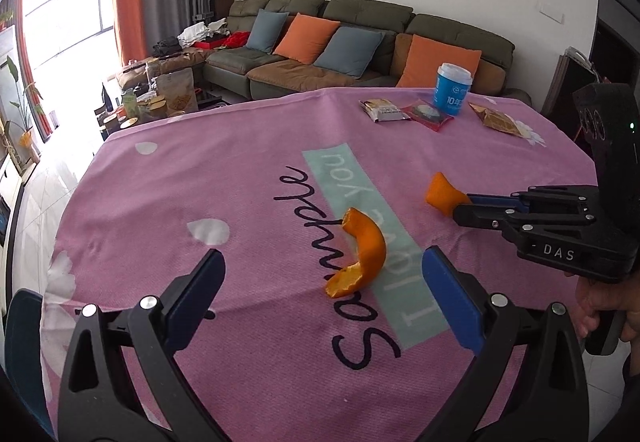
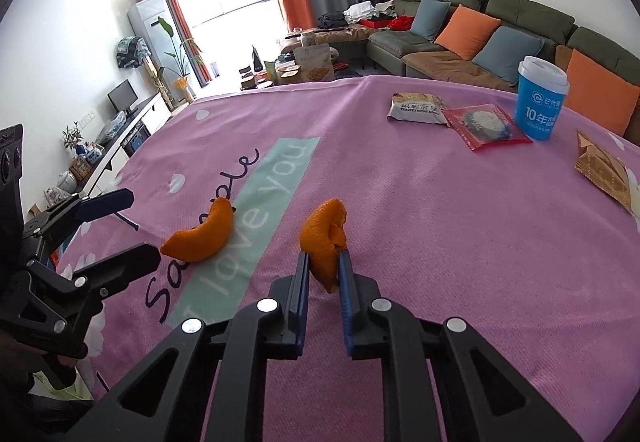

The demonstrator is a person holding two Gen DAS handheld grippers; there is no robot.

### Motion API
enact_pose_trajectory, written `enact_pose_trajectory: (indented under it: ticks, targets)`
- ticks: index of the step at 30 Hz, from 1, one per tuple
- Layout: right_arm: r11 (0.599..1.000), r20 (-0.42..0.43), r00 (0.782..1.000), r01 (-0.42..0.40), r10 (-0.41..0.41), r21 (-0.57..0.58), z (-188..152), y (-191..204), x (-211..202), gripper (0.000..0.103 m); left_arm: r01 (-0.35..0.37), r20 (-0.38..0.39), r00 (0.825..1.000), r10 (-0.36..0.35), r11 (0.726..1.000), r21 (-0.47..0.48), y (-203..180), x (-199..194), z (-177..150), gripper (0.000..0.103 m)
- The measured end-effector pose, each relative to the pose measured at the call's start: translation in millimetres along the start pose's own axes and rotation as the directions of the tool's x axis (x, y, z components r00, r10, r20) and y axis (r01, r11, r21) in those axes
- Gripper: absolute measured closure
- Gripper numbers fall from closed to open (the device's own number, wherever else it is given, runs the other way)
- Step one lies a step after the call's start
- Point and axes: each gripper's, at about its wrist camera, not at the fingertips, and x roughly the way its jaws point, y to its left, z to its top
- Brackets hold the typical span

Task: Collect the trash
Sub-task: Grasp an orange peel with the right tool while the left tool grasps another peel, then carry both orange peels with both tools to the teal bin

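Note:
Two pieces of orange peel are on a pink tablecloth (image 1: 248,146) (image 2: 440,226). My right gripper (image 2: 325,262) (image 1: 460,208) is shut on one orange peel piece (image 2: 325,238) (image 1: 442,196), which stands up between its blue pads. The other, a curved orange peel (image 1: 358,256) (image 2: 202,234), lies flat on the cloth's teal printed band. My left gripper (image 1: 320,270) (image 2: 132,226) is open, its fingers standing wide on either side of that curved peel without touching it.
At the far side of the table stand a blue and white paper cup (image 1: 452,90) (image 2: 540,102), a grey snack wrapper (image 1: 384,110) (image 2: 418,107), a red packet (image 1: 430,113) (image 2: 484,126) and a tan wrapper (image 1: 500,121) (image 2: 604,170). A green sofa (image 1: 360,42) lies behind.

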Motion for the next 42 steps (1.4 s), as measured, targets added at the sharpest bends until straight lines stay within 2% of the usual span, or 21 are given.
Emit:
enact_pose_trajectory:
  ticks: [3,4,5,8,12,13,14,15,19,24,29,35,42]
  targets:
    - [1.0,0.012,1.0,-0.003,0.002,0.023,-1.5,-6.4,-5.0,0.091,0.039,-0.024,0.999,-0.04,0.999,-0.014,-2.4,10.2,1.1,0.006]
    - [1.0,0.017,1.0,-0.002,0.001,0.028,-2.0,-7.7,-7.1,0.091,0.043,-0.041,0.998,-0.044,0.999,-0.024,-2.5,14.5,1.6,0.012]
    - [0.999,0.023,1.0,-0.006,0.005,0.034,-2.4,-8.7,-9.7,0.091,0.063,-0.059,0.996,-0.066,0.997,-0.039,-1.7,19.3,2.2,0.026]
    - [0.999,0.039,0.999,-0.018,0.016,0.045,-2.7,-10.8,-15.8,0.091,0.086,-0.105,0.99,-0.092,0.994,-0.066,-0.5,31.3,3.8,0.043]
    - [0.998,0.057,0.998,-0.028,0.025,0.054,-2.0,-14.1,-21.8,0.091,0.095,-0.121,0.987,-0.104,0.992,-0.079,0.0,39.5,4.8,0.046]
    - [0.998,0.06,0.998,-0.029,0.026,0.055,-2.1,-14.4,-22.9,0.091,0.099,-0.124,0.986,-0.108,0.992,-0.075,-1.1,40.5,5.0,0.051]
    - [0.998,0.062,0.998,-0.031,0.027,0.057,-1.8,-14.7,-23.6,0.091,0.108,-0.13,0.985,-0.117,0.992,-0.072,-2.1,42.3,4.7,0.063]
    - [0.998,0.064,0.998,-0.031,0.027,0.057,-1.6,-14.9,-23.7,0.091,0.114,-0.136,0.983,-0.123,0.991,-0.068,-3.1,43.8,4.7,0.068]
    - [0.998,0.063,0.998,-0.031,0.027,0.054,-2.4,-12.4,-23.6,0.092,0.132,-0.138,0.981,-0.139,0.989,-0.063,-7.2,45.6,6.1,0.083]
    - [0.999,0.076,0.997,-0.033,0.03,0.043,-2.1,-5.1,-30.1,0.092,0.166,-0.108,0.979,-0.174,0.983,-0.078,-5.3,34.7,4.7,0.089]
    - [0.999,0.101,0.994,-0.036,0.034,0.017,2.1,11.7,-42.1,0.092,0.174,-0.025,0.984,-0.176,0.981,-0.081,2.8,-0.6,7.5,0.09]
    - [0.998,0.132,0.99,-0.046,0.05,-0.034,9.2,41.1,-54.1,0.092,0.136,0.06,0.99,-0.131,0.987,-0.084,21.6,-47.9,4.4,0.09]
    - [0.993,0.158,0.984,-0.063,0.079,-0.105,18.7,82.2,-64.6,0.092,0.099,0.134,0.987,-0.083,0.988,-0.118,53.0,-101.0,-6.8,0.09]
